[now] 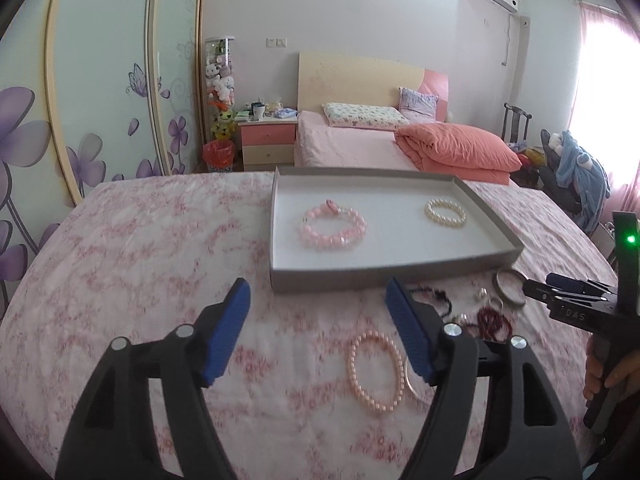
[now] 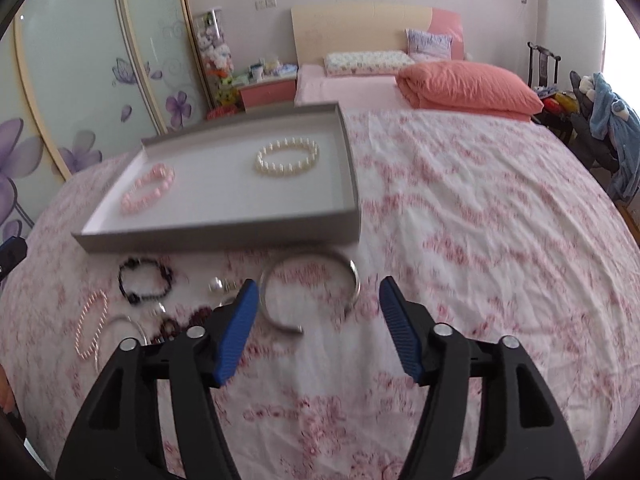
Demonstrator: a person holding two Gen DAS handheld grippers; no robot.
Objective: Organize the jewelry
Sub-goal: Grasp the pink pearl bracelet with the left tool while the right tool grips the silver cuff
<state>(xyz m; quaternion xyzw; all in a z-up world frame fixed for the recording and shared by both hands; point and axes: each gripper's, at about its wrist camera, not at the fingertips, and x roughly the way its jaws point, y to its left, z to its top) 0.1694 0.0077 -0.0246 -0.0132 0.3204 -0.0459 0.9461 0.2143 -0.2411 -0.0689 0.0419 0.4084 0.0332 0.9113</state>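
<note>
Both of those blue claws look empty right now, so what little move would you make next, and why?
Probably lower the right gripper onto the open silver bangle lying just ahead of its open jaws. The tray already holds the pink bead bracelet and the white pearl bracelet, while the bangle sits loose on the bedspread, nearest that gripper.
</note>
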